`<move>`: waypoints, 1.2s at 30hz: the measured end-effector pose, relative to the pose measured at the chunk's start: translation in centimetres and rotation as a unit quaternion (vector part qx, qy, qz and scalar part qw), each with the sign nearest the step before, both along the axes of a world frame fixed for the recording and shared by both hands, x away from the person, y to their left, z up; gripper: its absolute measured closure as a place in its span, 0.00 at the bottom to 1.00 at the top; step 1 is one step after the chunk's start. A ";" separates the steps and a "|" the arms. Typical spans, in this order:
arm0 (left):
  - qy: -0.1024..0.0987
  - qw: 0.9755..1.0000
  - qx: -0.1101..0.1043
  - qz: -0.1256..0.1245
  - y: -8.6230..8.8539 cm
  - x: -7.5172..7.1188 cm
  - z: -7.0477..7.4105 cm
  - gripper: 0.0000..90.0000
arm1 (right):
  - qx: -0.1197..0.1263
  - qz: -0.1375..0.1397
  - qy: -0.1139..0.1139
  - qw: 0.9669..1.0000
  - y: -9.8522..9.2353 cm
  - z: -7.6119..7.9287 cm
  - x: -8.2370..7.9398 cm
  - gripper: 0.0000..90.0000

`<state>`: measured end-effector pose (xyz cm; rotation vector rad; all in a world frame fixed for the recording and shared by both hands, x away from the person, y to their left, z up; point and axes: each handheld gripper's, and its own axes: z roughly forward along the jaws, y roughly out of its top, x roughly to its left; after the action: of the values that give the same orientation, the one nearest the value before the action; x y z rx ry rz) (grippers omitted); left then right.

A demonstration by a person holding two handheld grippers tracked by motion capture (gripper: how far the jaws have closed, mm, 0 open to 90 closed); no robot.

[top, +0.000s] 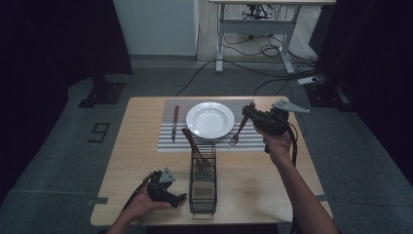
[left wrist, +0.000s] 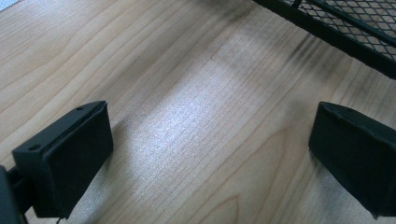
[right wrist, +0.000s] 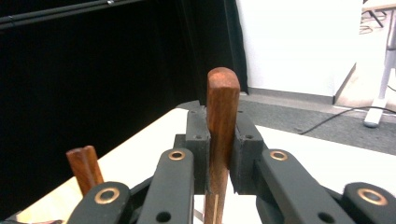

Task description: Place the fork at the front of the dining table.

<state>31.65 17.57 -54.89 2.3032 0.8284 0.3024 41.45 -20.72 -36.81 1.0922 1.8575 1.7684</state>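
Nearest, the left gripper [top: 181,197] is rested on the table [top: 136,161] with jaws spread wide and nothing between them, just beside the wire basket [top: 202,187]. Farther off, the fork [top: 237,131] is clamped by its wooden handle in the right gripper [top: 248,113], tines lowered just right of the white plate [top: 210,120].

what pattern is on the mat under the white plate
The placemat has fine grey and white stripes running across the table; it shows best in the high view, beneath the plate.
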 end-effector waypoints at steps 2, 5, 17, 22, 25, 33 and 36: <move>0.000 1.000 0.000 0.000 0.0 0.0 0.0 0.00 | -0.003 -0.004 0.003 1.000 -0.1 -0.2 0.2 0.89; 0.000 1.000 0.000 0.000 0.0 0.0 0.0 0.00 | -0.007 -0.009 0.007 1.000 -0.4 -0.6 0.5 0.89; 0.000 1.000 0.000 0.000 0.0 0.0 0.0 0.00 | -0.021 -0.038 0.031 0.999 -1.6 -2.4 2.1 0.89; 0.000 1.000 -0.001 0.000 0.0 0.0 0.0 0.00 | -0.031 -0.052 0.033 0.998 -2.0 -2.9 2.5 0.89; 0.000 1.000 -0.001 0.000 0.0 0.0 0.0 0.00 | -0.037 -0.061 0.033 0.997 -2.2 -3.1 2.8 0.89; 0.000 1.000 -0.001 0.000 0.0 0.0 0.0 0.00 | -0.057 -0.078 0.037 0.995 -2.1 -3.8 4.1 0.89; 0.000 1.000 -0.001 0.000 0.0 0.0 0.0 0.00 | -0.061 -0.087 0.035 0.994 -2.1 -3.9 4.5 0.89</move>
<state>31.67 17.55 -54.90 2.3019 0.8274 0.3014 45.97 -22.85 -40.75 1.2414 1.8231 1.5192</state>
